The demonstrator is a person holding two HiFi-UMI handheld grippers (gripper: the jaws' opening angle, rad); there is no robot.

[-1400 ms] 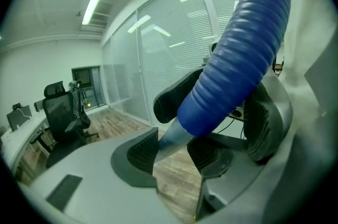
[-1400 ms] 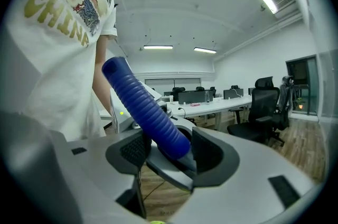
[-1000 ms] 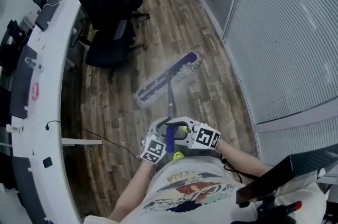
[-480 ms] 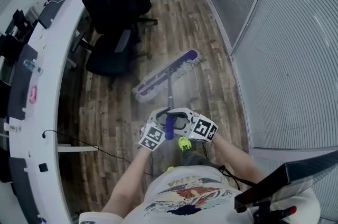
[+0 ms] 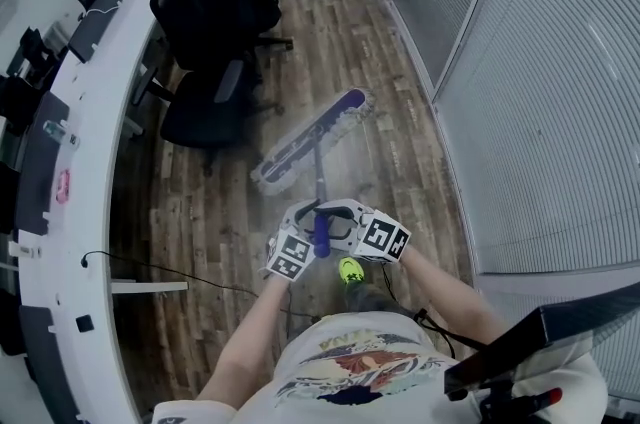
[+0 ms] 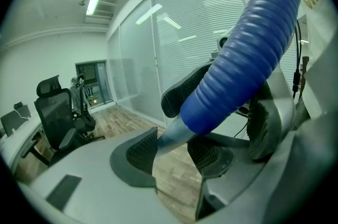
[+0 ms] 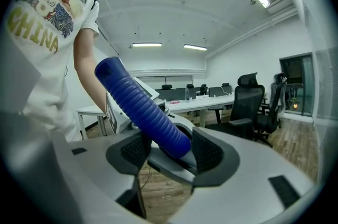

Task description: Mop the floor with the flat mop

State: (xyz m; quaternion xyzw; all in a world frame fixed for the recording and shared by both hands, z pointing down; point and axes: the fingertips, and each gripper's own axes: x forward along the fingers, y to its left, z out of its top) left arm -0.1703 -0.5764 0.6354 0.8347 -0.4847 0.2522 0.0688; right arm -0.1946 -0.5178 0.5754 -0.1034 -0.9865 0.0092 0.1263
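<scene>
**A:** Item one, flat mop point(image 5: 310, 140)?
**B:** Head lying diagonally on the wood-plank floor point(image 5: 200, 212), between the black office chairs point(image 5: 205, 102) and the blind-covered glass partition point(image 5: 540, 112). Its pole rises to a blue ribbed grip point(image 7: 142, 106).

**A:** Left gripper point(image 6: 177, 151)?
**B:** Pinching the pole at the grip's lower end.

**A:** Right gripper point(image 7: 169, 151)?
**B:** Clamped on the blue grip.

**A:** Legible text?
**B:** "CHINA" on the person's T-shirt point(image 7: 47, 22).
</scene>
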